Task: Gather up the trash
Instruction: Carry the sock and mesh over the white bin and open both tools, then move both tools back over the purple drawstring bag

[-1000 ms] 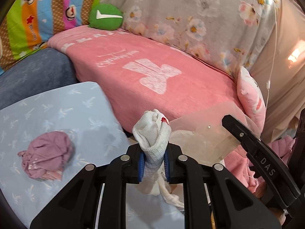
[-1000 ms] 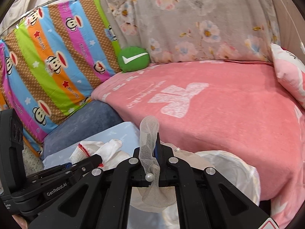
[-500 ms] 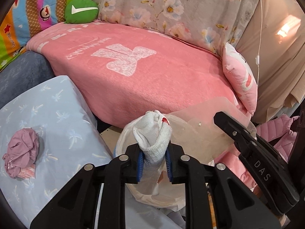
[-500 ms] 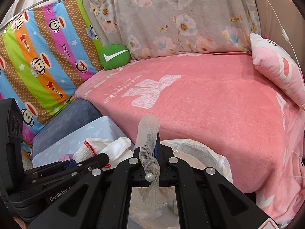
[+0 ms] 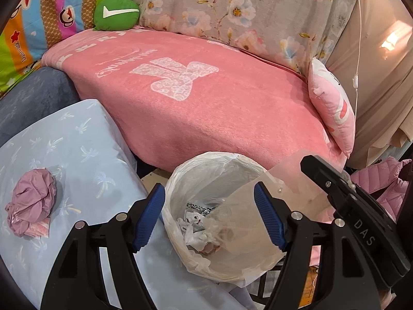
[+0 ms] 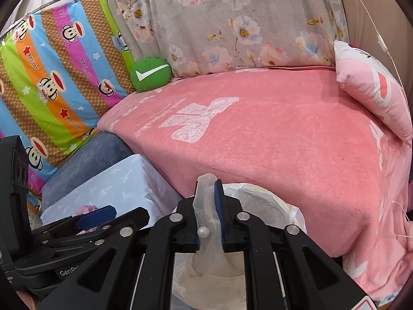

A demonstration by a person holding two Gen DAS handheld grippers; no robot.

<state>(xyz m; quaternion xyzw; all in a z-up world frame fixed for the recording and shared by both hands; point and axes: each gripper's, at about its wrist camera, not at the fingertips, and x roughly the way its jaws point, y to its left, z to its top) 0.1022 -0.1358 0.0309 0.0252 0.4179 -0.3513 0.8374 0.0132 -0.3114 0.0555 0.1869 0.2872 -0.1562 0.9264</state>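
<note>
At the lower centre of the frame the left gripper point(image 5: 210, 218) stands spread and empty directly above the lined bin point(image 5: 180, 178). The right gripper point(image 6: 209, 215) pinches a mesh scrap point(image 6: 205, 235) over the same bin point(image 6: 268, 196). Further off at left, a crumpled pink wad point(image 5: 31, 205) lies on the pale blue surface point(image 5: 85, 142), nearer the left gripper.

Left gripper point(image 5: 209, 217): matt black plastic frame, ribbed blue rubbery pads point(image 5: 149, 217), bright metal rivets.
Right gripper point(image 6: 209, 217): same build; between its pads a white mesh net point(image 6: 205, 201), sheer, with one glossy pearl bead.
Bin liner point(image 5: 196, 170): thin crinkled translucent white plastic film, slightly glossy.
Blanket point(image 5: 206, 103), 12 o'clock: pink fleecy cloth, matt, napped.
Table cover point(image 5: 77, 144), 9 o'clock: smooth pale blue sheet, faint sheen.
Crumpled wad point(image 5: 32, 201) upon it: mauve, creased, thin plastic-like film.
Green cushion point(image 5: 116, 14), 11 o'clock: soft matt fabric.
</note>
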